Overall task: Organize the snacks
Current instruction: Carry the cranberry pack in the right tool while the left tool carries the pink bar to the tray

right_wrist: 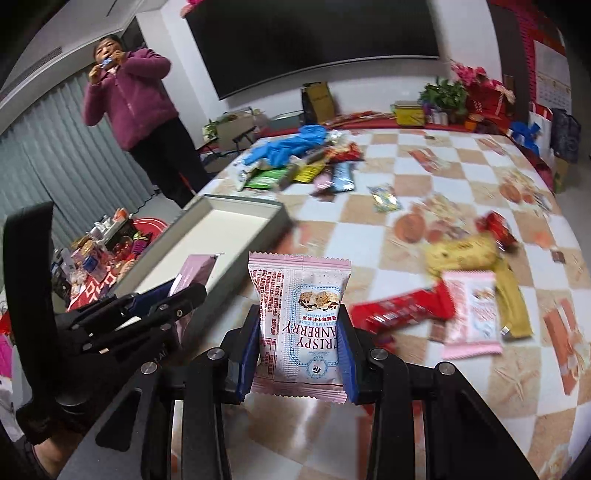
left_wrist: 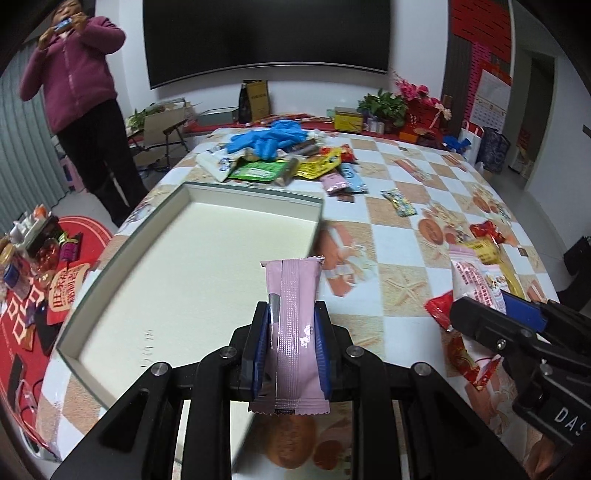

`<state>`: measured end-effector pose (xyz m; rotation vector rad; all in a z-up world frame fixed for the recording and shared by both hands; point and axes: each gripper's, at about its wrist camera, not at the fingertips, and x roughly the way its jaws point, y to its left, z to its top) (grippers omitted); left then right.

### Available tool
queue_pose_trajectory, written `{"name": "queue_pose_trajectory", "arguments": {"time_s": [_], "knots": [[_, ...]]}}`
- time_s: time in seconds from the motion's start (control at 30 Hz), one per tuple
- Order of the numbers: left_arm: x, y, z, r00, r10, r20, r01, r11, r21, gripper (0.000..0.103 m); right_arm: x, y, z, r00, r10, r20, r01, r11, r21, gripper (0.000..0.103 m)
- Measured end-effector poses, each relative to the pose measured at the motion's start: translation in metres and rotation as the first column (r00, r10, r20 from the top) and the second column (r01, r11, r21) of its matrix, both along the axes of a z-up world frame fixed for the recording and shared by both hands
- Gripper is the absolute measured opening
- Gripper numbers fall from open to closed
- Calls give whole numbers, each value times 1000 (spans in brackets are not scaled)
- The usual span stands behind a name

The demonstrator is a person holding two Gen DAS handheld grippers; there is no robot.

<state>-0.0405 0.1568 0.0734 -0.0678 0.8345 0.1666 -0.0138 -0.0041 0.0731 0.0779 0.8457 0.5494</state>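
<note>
Big dark screen (left_wrist: 266, 35) fills white back wall. Grey curtains (right_wrist: 55, 147) down left side. Person in magenta fleece (left_wrist: 74, 70) stands by them. Red round rug (left_wrist: 79, 236) on pale floor. Potted plant (left_wrist: 384, 103), pink flowers (left_wrist: 410, 88) at far right.

Left hand-held gripper (left_wrist: 291, 332): black linkage arms, silver screws, blue pads; right (right_wrist: 298, 343) same.

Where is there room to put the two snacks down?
The white box is bare inside its grey walls. The tablecloth is open between the box and the red and yellow packets. It's crowded behind the box, round the blue gloves and snack pile.
</note>
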Motion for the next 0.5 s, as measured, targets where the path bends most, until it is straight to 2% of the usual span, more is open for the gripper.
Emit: {"name": "queue_pose_trajectory", "arguments": {"time_s": [0.33, 0.5], "knots": [[-2, 54, -6, 996, 71, -44, -72, 997, -26, 25, 6, 59, 10, 996, 86, -1, -86, 996, 21, 39], [-9, 32, -14, 999, 47, -21, -47, 999, -22, 25, 9, 80, -9, 998, 68, 9, -68, 998, 0, 39]]}}
